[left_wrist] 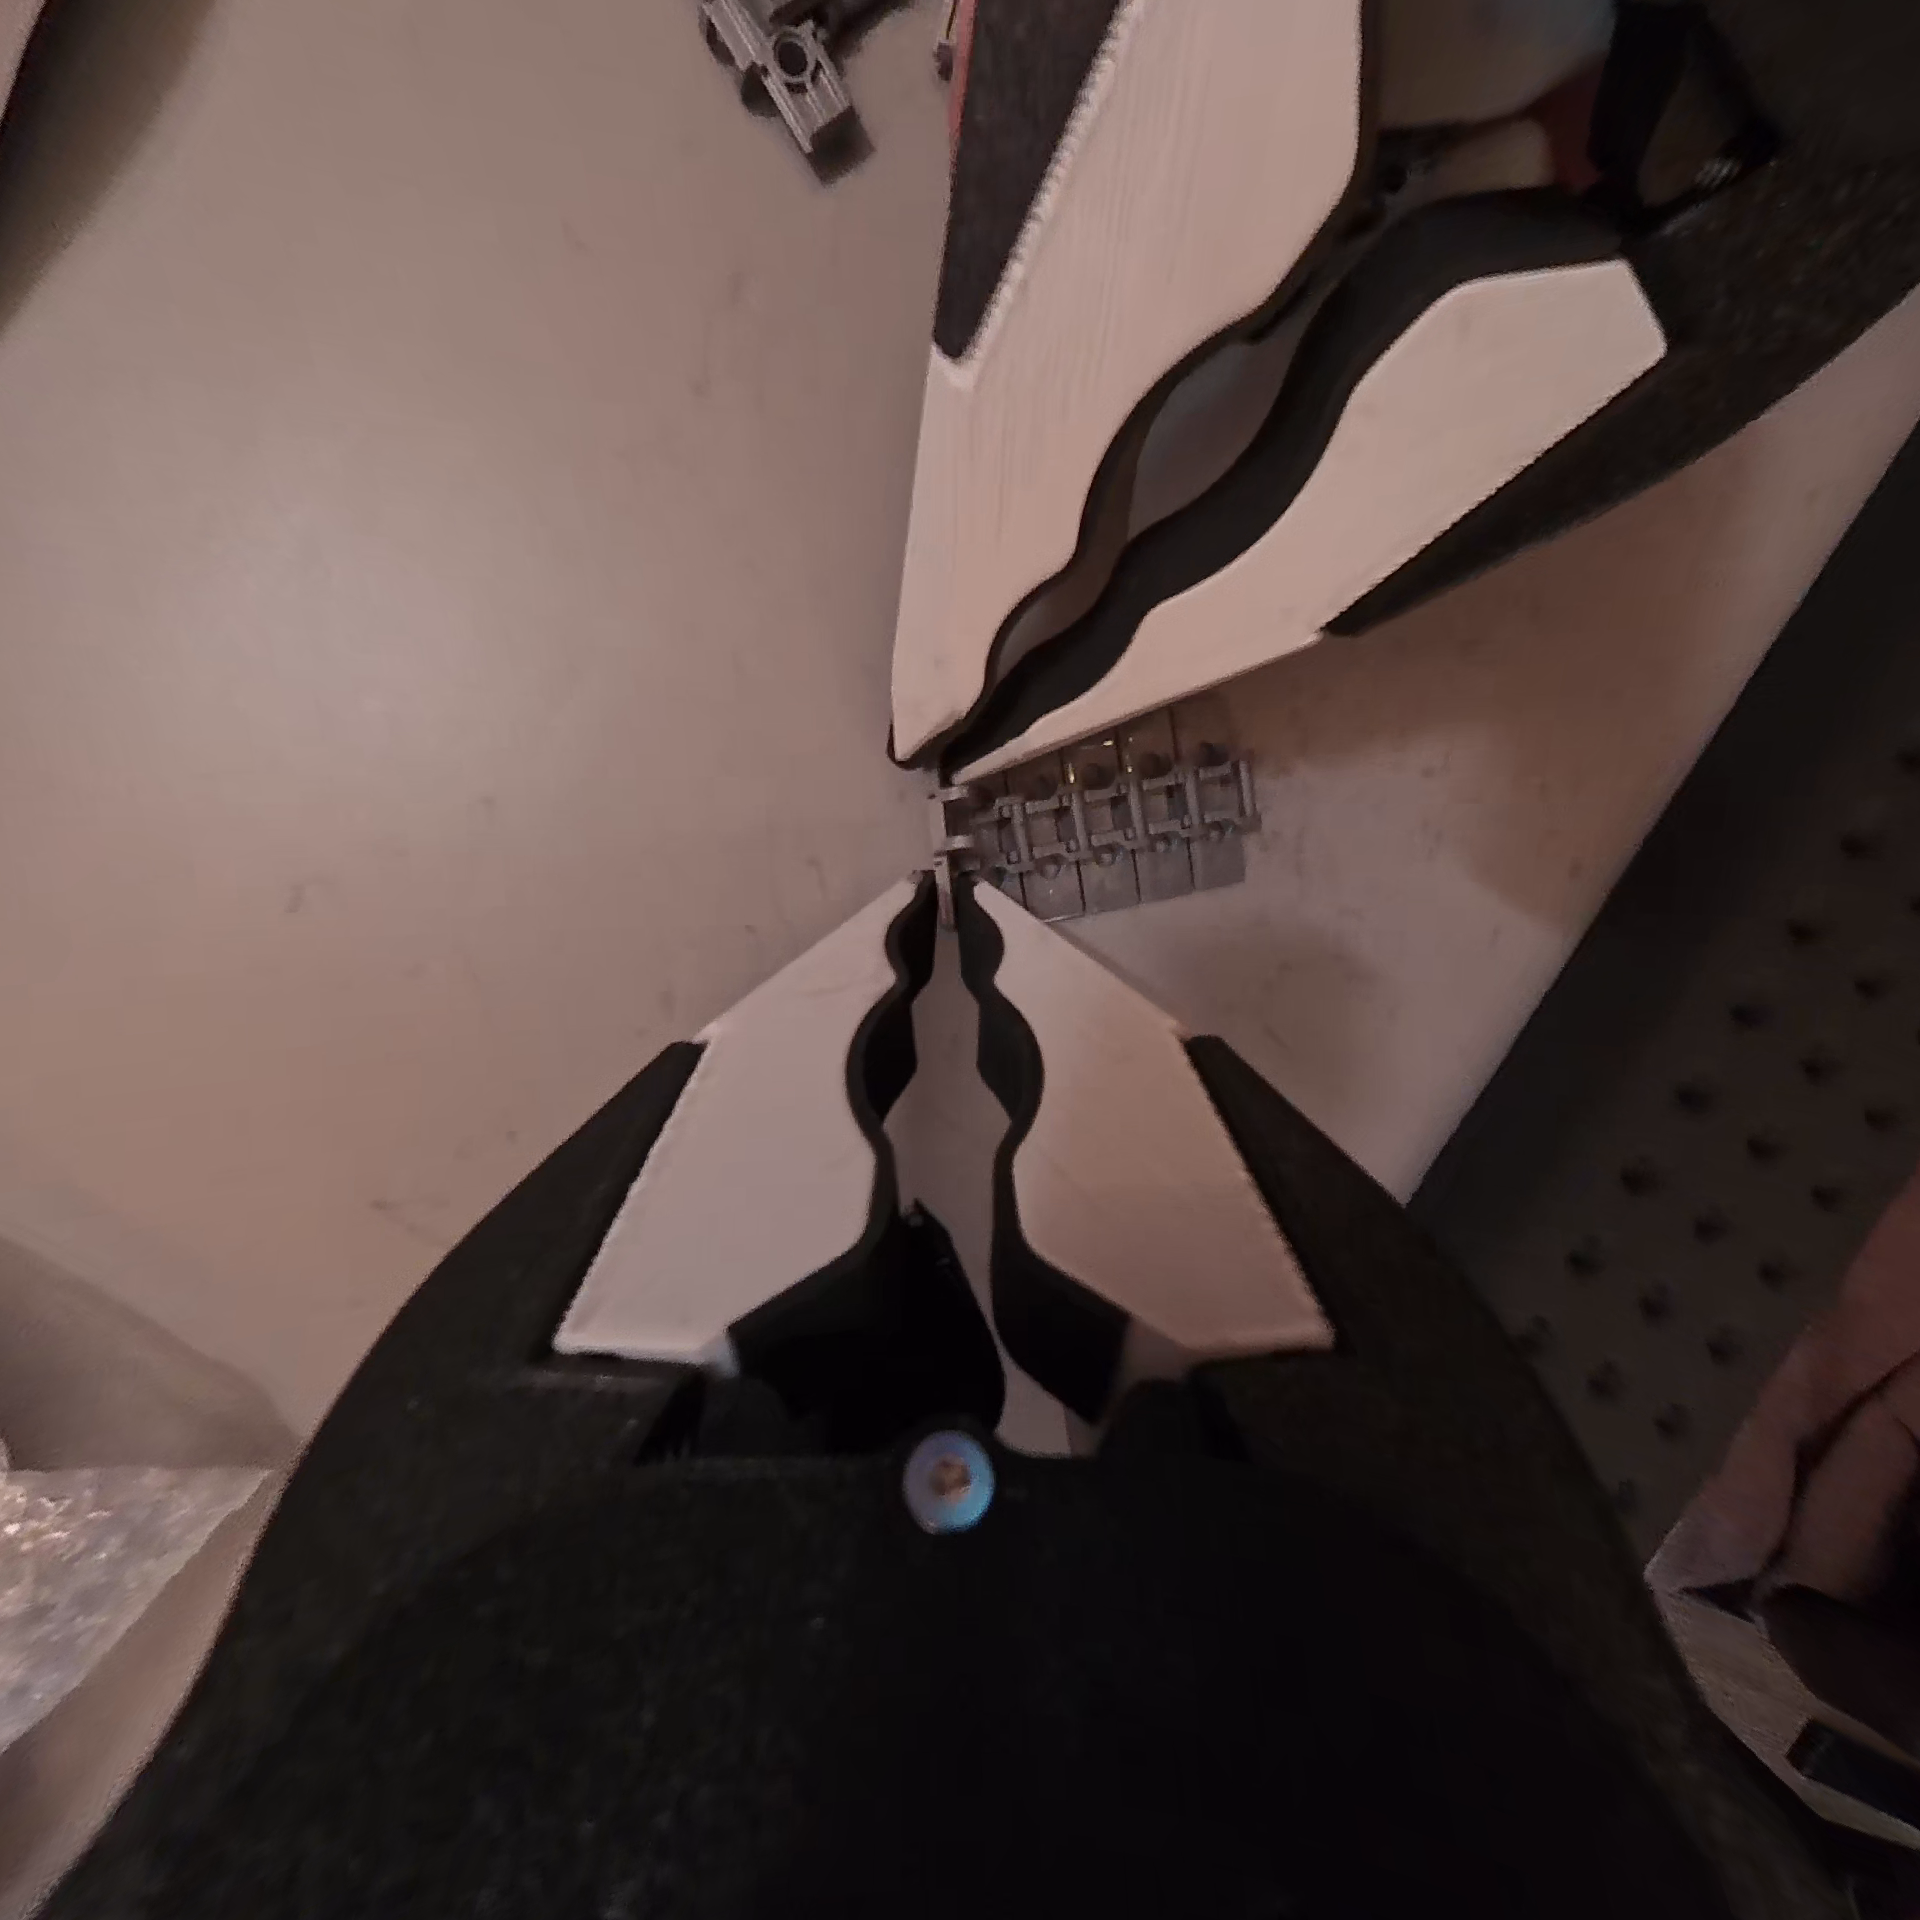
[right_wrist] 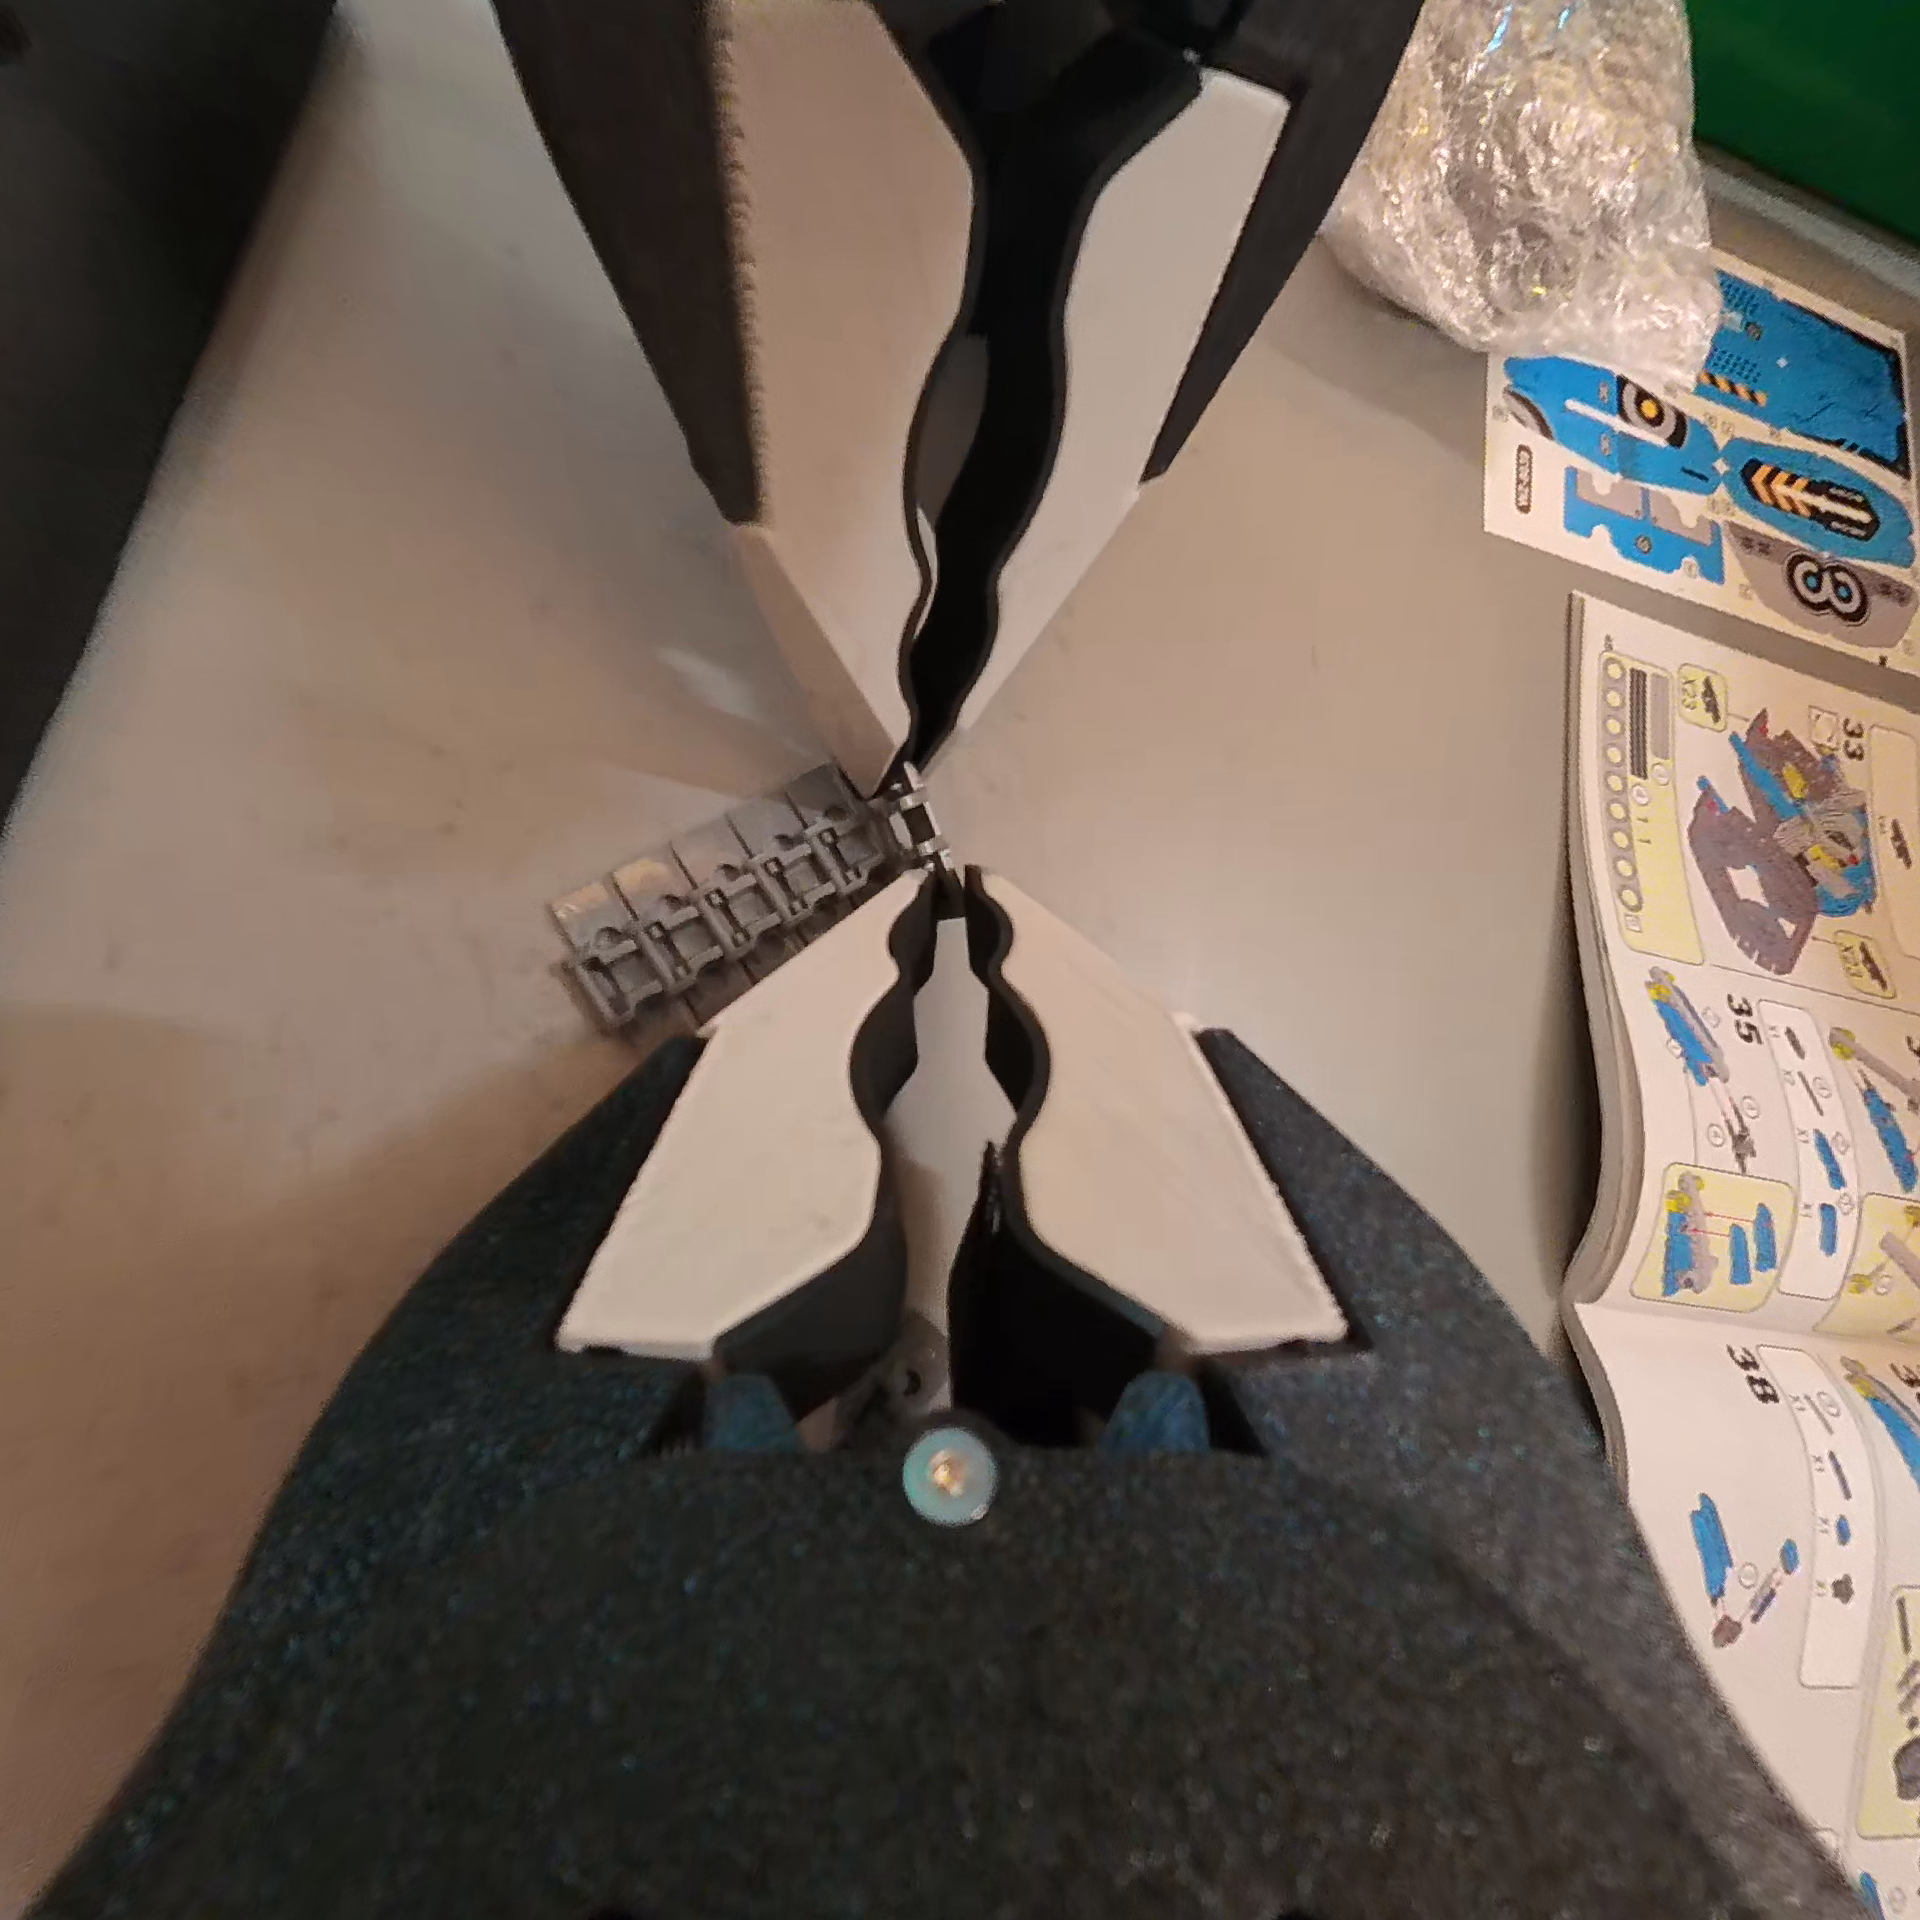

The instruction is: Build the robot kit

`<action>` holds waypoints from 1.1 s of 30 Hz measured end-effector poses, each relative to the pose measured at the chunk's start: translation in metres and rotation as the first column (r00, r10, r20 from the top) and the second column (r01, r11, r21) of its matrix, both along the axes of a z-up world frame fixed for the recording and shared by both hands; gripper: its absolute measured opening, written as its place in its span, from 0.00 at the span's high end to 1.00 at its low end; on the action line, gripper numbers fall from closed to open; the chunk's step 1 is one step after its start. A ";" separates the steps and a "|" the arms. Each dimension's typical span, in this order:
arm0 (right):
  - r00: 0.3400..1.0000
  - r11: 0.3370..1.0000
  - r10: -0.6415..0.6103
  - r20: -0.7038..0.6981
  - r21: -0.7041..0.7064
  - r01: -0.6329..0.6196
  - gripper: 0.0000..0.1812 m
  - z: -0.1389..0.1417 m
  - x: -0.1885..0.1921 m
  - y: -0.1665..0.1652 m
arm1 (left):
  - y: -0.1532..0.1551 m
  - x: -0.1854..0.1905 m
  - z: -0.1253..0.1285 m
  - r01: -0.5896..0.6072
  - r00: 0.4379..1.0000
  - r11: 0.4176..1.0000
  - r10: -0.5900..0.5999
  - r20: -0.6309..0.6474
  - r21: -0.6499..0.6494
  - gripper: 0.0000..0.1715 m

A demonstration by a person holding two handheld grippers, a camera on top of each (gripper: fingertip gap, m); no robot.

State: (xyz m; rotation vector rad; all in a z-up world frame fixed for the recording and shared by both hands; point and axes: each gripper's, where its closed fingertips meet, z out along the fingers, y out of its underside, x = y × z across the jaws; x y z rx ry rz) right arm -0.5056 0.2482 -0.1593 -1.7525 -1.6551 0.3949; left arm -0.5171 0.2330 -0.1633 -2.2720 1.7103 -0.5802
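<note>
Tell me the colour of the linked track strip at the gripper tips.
Grey; the track strip shows best in the right wrist view.

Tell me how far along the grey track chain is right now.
Five links of the grey track chain lie joined on the white table. An end link is pinched between left gripper and right gripper, both shut. Another grey piece lies apart, unused.

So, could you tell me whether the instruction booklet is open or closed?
Open: the instruction booklet lies spread on the table, printed pages facing up.
</note>
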 end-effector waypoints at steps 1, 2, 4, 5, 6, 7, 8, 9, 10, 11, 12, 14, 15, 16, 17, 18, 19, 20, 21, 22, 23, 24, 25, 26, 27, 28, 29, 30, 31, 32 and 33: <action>1.000 1.000 0.001 -0.001 -0.001 -0.001 0.97 0.000 0.000 0.000 | 0.000 0.000 0.000 -0.001 1.000 1.000 0.001 -0.001 -0.001 0.98; 1.000 1.000 0.000 -0.004 -0.004 0.000 0.97 0.000 -0.001 0.000 | -0.001 0.000 0.000 -0.002 1.000 1.000 0.002 -0.002 0.000 0.98; 1.000 1.000 0.000 -0.006 -0.003 0.000 0.97 0.000 -0.001 0.001 | 0.000 0.000 -0.001 -0.015 1.000 1.000 0.015 -0.001 -0.010 0.98; 1.000 1.000 0.002 -0.008 -0.001 -0.002 0.97 0.000 -0.001 0.001 | 0.000 0.000 -0.002 -0.025 1.000 1.000 0.025 0.001 -0.016 0.98; 1.000 1.000 0.005 -0.010 0.003 -0.005 0.97 0.000 -0.001 0.001 | -0.001 -0.001 -0.002 -0.036 0.999 0.999 0.036 0.004 -0.022 0.98; 1.000 1.000 0.007 -0.013 0.007 -0.007 0.97 0.000 -0.002 0.001 | -0.001 -0.001 -0.002 -0.052 0.999 0.998 0.053 0.010 -0.028 0.98; 1.000 1.000 0.008 -0.014 0.011 -0.008 0.97 0.000 -0.003 0.001 | -0.001 -0.001 -0.002 -0.074 0.997 0.997 0.074 0.020 -0.033 0.98; 1.000 1.000 0.009 -0.012 0.014 -0.009 0.97 0.000 -0.003 0.000 | -0.002 -0.001 -0.002 -0.093 0.995 0.995 0.094 0.034 -0.033 0.98; 1.000 1.000 0.013 -0.009 0.014 -0.013 0.97 0.000 -0.003 0.000 | -0.002 -0.001 -0.002 -0.103 0.993 0.994 0.104 0.048 -0.025 0.98; 1.000 1.000 0.014 -0.006 0.013 -0.014 0.97 0.000 -0.003 -0.001 | -0.003 -0.001 -0.002 -0.111 0.992 0.994 0.111 0.059 -0.012 0.98; 1.000 1.000 0.014 -0.001 0.016 -0.014 0.97 0.000 -0.003 -0.001 | -0.002 -0.001 -0.002 -0.122 0.991 0.993 0.122 0.064 0.002 0.98; 1.000 0.999 0.017 0.008 0.029 -0.017 0.97 0.000 -0.003 -0.001 | -0.002 -0.001 -0.002 -0.149 0.986 0.988 0.147 0.073 0.032 0.98; 1.000 0.999 0.017 0.012 0.037 -0.018 0.97 0.000 -0.004 -0.001 | -0.002 -0.001 -0.002 -0.165 0.984 0.985 0.161 0.082 0.045 0.98; 1.000 0.999 0.016 0.015 0.040 -0.017 0.97 0.000 -0.004 -0.001 | -0.003 -0.001 -0.002 -0.177 0.981 0.983 0.172 0.093 0.049 0.98; 1.000 0.999 0.020 0.019 0.034 -0.020 0.97 0.000 -0.004 -0.003 | -0.004 -0.001 -0.002 -0.186 0.978 0.982 0.181 0.104 0.042 0.98; 0.999 0.999 0.022 0.024 0.035 -0.022 0.97 0.000 -0.004 -0.003 | -0.004 -0.001 -0.002 -0.195 0.975 0.980 0.189 0.119 0.039 0.98; 0.999 0.998 0.025 0.030 0.048 -0.026 0.97 0.000 -0.004 -0.003 | -0.005 -0.001 -0.003 -0.197 0.973 0.979 0.189 0.135 0.045 0.98; 0.999 0.998 0.026 0.037 0.060 -0.028 0.98 -0.001 -0.005 -0.003 | -0.005 -0.001 -0.003 -0.204 0.969 0.978 0.195 0.150 0.046 0.98; 0.999 0.997 0.026 0.045 0.070 -0.029 0.98 -0.001 -0.005 -0.003 | -0.005 0.000 -0.003 -0.216 0.965 0.975 0.205 0.164 0.049 0.98; 0.998 0.996 0.029 0.053 0.084 -0.034 0.98 -0.001 -0.005 -0.003 | -0.005 0.000 -0.003 -0.223 0.962 0.973 0.208 0.177 0.065 0.98; 0.998 0.995 0.034 0.060 0.096 -0.040 0.98 -0.001 -0.005 -0.003 | -0.005 0.000 -0.003 -0.225 0.960 0.971 0.207 0.187 0.082 0.98; 0.997 0.994 0.037 0.065 0.102 -0.044 0.98 -0.001 -0.006 -0.004 | -0.006 0.000 -0.003 -0.226 0.959 0.969 0.205 0.193 0.095 0.98; 0.997 0.993 0.041 0.071 0.112 -0.049 0.98 -0.001 -0.006 -0.005 | -0.008 0.000 -0.003 -0.226 0.959 0.968 0.202 0.196 0.106 0.98; 0.996 0.991 0.050 0.074 0.123 -0.059 0.98 -0.001 -0.007 -0.006 | -0.009 -0.001 -0.003 -0.227 0.959 0.968 0.202 0.198 0.111 0.98; 0.995 0.990 0.055 0.079 0.129 -0.065 0.98 -0.001 -0.007 -0.008 | -0.011 -0.001 -0.004 -0.229 0.958 0.967 0.203 0.201 0.115 0.98; 0.993 0.985 0.067 0.095 0.154 -0.081 0.98 -0.001 -0.007 -0.009 | -0.011 -0.001 -0.004 -0.236 0.956 0.964 0.208 0.207 0.121 0.98; 0.991 0.980 0.067 0.112 0.181 -0.087 0.98 -0.001 -0.007 -0.009 | -0.011 -0.001 -0.004 -0.245 0.953 0.960 0.212 0.218 0.133 0.98; 0.991 0.977 0.060 0.123 0.195 -0.083 0.98 -0.001 -0.007 -0.009 | -0.011 -0.001 -0.004 -0.250 0.951 0.957 0.214 0.225 0.147 0.98; 0.991 0.975 0.054 0.123 0.208 -0.079 0.98 -0.001 -0.007 -0.009 | -0.012 -0.001 -0.004 -0.252 0.951 0.954 0.212 0.227 0.163 0.98; 0.992 0.975 0.052 0.111 0.209 -0.075 0.98 -0.001 -0.007 -0.010 | -0.012 -0.001 -0.005 -0.250 0.952 0.952 0.208 0.224 0.179 0.98; 0.994 0.979 0.051 0.099 0.191 -0.070 0.98 -0.002 -0.007 -0.010 | -0.012 -0.001 -0.005 -0.246 0.954 0.950 0.202 0.222 0.192 0.98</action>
